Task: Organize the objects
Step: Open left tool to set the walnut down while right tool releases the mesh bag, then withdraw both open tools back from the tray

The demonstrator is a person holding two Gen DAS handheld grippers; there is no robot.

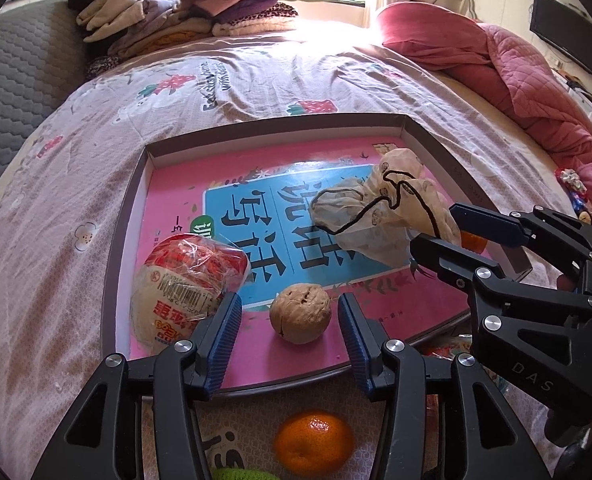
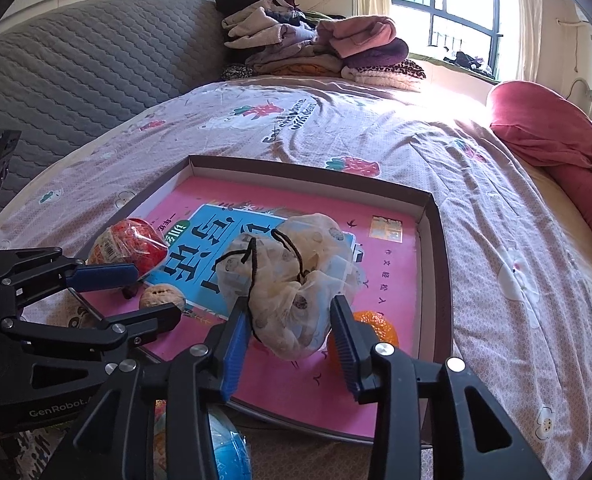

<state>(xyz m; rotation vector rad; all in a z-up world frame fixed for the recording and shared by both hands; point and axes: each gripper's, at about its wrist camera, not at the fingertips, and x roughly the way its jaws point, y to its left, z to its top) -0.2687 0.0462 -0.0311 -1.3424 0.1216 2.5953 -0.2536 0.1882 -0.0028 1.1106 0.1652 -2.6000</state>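
A shallow brown-rimmed tray (image 1: 124, 240) with a pink printed floor lies on the bed. In it are a walnut (image 1: 300, 313), a red-and-white snack packet (image 1: 184, 280), a cream mesh drawstring pouch (image 2: 292, 280) and an orange (image 2: 380, 330). My left gripper (image 1: 290, 302) is open and straddles the walnut, with a gap on each side. My right gripper (image 2: 289, 303) stands open around the near end of the pouch, which rests on the tray floor. Each gripper shows in the other's view: right gripper (image 1: 435, 226), left gripper (image 2: 156, 292).
A second orange (image 1: 313, 444) and something green (image 1: 244, 474) lie in front of the tray, and a blue wrapped ball (image 2: 228, 448) sits under my right gripper. Folded clothes (image 1: 184, 12) are piled at the bed's far end, with a pink quilt (image 1: 527, 80) on the right.
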